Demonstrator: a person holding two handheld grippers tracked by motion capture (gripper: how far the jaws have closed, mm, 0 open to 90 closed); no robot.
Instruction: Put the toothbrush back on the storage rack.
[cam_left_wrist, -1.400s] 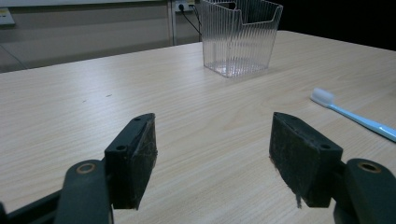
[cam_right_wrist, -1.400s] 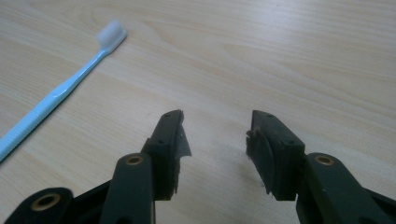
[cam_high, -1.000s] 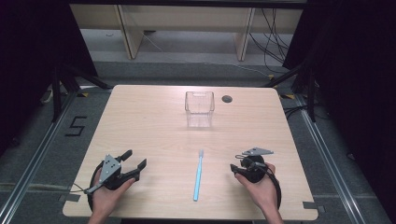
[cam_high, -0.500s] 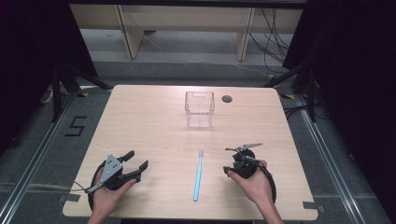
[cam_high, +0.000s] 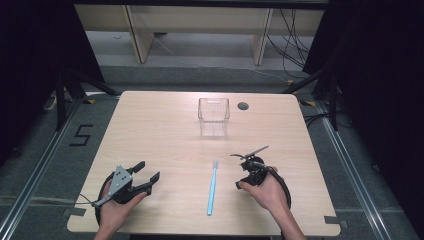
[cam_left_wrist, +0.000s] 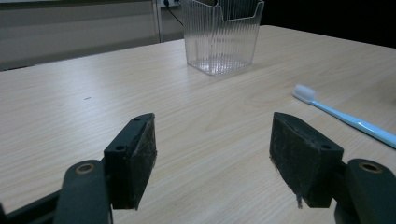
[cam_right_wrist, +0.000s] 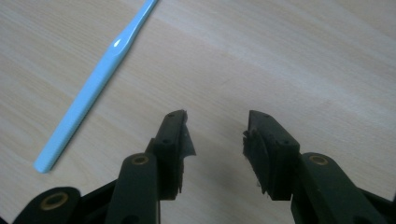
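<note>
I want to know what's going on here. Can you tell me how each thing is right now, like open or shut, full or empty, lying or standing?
Toothbrush: lying flat on the table, untouched, between the two grippers.
Clear box: standing upright, empty.
Left gripper: open, nothing between its jaws.
Right gripper: open, jaws have just been closing, nothing between them, toothbrush off to one side.
Table: flat, with a small round hole near the far edge.

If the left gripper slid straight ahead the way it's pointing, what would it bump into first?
Probably the clear plastic box. The left gripper has bare table ahead of its open jaws, with the box beyond, slightly right of centre. The blue toothbrush lies off to the side.
</note>
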